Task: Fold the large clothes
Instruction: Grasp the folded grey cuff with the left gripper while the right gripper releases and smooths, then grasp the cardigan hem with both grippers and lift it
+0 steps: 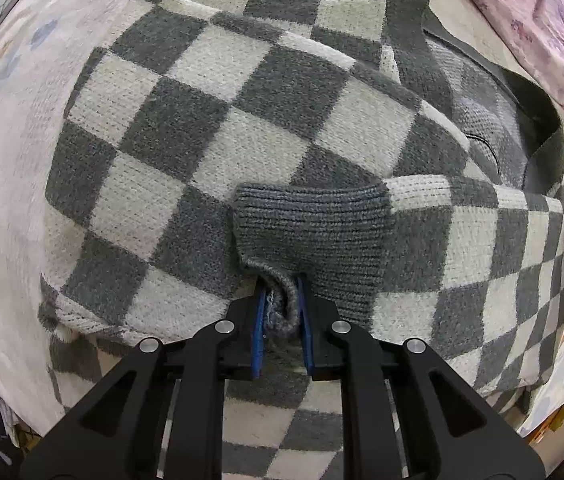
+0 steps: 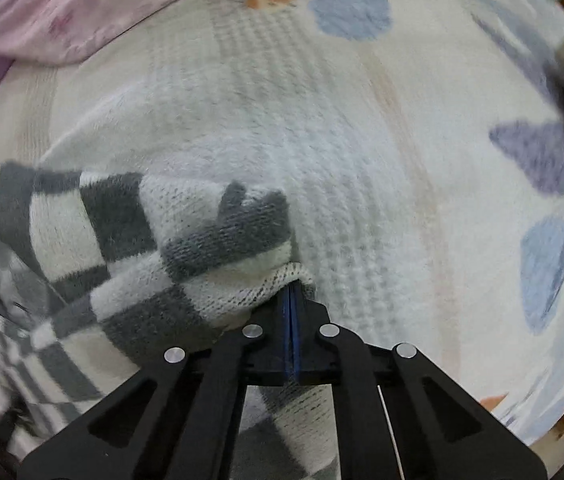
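A grey-and-white checkered knit sweater [image 1: 218,120] lies spread on the bed and fills most of the left wrist view. My left gripper [image 1: 282,304] is shut on its plain grey ribbed cuff [image 1: 314,232], with the sleeve running off to the right across the body. In the right wrist view my right gripper [image 2: 292,300] is shut on an edge of the same sweater [image 2: 130,248], which bunches in folds to the left of the fingers. The sweater's open neck [image 1: 522,128] shows at the right of the left wrist view.
The bed has a white waffle-knit cover [image 2: 362,160] with blue and purple shapes. A pink floral quilt [image 1: 542,20] is heaped along the far edge; it also shows in the right wrist view [image 2: 62,12]. The bed's edge is at the lower right.
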### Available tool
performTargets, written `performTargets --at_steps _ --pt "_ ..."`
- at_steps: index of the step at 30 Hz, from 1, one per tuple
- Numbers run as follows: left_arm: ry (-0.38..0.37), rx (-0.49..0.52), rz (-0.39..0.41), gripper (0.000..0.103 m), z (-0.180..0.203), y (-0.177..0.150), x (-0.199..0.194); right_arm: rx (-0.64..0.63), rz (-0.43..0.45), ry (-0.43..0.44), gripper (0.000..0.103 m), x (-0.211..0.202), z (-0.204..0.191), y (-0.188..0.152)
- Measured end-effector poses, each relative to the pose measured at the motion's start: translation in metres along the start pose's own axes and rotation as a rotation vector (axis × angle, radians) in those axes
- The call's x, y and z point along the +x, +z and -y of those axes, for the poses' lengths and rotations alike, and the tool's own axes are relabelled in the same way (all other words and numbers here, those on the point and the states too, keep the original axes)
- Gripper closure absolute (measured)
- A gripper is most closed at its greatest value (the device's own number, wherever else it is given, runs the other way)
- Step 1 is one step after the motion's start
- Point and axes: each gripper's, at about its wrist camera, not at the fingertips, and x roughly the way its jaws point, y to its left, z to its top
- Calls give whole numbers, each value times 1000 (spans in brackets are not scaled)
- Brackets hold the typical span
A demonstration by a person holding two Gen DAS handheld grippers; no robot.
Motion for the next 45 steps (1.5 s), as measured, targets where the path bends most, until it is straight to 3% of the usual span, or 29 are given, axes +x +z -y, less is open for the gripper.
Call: performTargets --at_steps 3,5,7,9,11,15,17,18,19,20,22,24,33,39,45 --pt "13 25 7 88 5 -8 1 -41 -112 23 100 -16 4 -50" --pt "20 39 14 88 7 -10 0 9 -158 46 100 -20 15 -89" --pt "21 42 10 87 8 -11 2 31 -169 53 100 -14 21 -120" --pt "20 44 18 87 9 -10 4 54 -117 49 102 3 25 -129" --pt "27 59 35 87 10 -10 6 167 -145 70 103 7 35 -124" --pt "39 68 22 87 13 -12 2 110 -161 45 102 -8 27 -116" --pt "64 76 5 82 17 -11 -4 108 -144 47 96 -26 22 -114" --pt "94 89 -5 71 20 -11 -9 116 -143 55 70 -30 24 -118" --pt "101 96 -8 61 21 -10 -13 129 -130 66 30 -39 21 -117" --pt "79 99 -13 60 22 -10 -18 125 -96 73 22 -49 17 -115" --pt "36 93 -16 57 23 -11 -29 77 -60 47 23 -63 4 -111" --pt "41 95 -16 50 24 -11 -37 55 -54 42 23 -71 -6 -106" --pt "45 59 -34 44 10 16 -60 8 -38 31 23 -88 -26 -52" --pt "53 17 -21 35 -16 74 -64 -49 -42 -27 18 -88 -34 -19" --pt "38 -16 -30 28 -52 146 -50 -93 -89 -100 16 -59 -40 36"
